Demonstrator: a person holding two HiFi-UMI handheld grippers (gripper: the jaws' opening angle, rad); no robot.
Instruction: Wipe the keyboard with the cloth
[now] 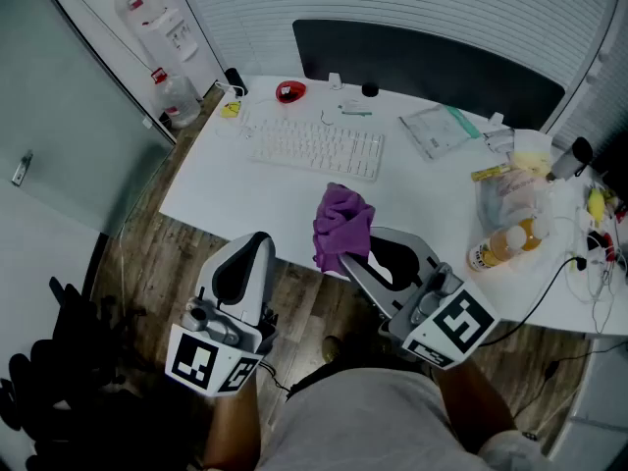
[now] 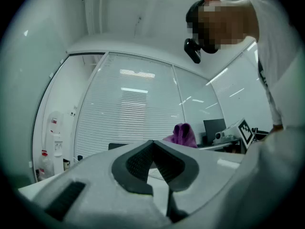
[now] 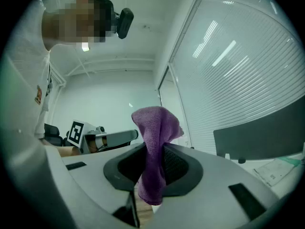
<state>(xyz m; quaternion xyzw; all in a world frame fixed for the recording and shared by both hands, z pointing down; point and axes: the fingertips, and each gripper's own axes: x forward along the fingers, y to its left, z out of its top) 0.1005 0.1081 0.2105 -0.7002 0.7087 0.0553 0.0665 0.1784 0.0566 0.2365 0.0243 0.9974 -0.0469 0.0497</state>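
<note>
A white keyboard point(image 1: 316, 148) lies on the white desk point(image 1: 245, 199), towards its far left. My right gripper point(image 1: 355, 253) is shut on a purple cloth point(image 1: 341, 226), which bunches up above the jaws near the desk's front edge; the same cloth point(image 3: 153, 147) hangs between the pads in the right gripper view. My left gripper point(image 1: 257, 248) is shut with nothing in it, held over the floor just in front of the desk, to the left of the cloth. In the left gripper view the left gripper point(image 2: 153, 147) shows its tips meeting, with the cloth point(image 2: 182, 134) behind.
A dark monitor point(image 1: 422, 67) stands at the desk's back. A red object point(image 1: 289, 92), a plastic sleeve with papers point(image 1: 437, 129), a bottle with orange drink point(image 1: 505, 243) in a bag, and cables point(image 1: 589, 253) crowd the back and right. A water dispenser point(image 1: 157, 27) stands at left.
</note>
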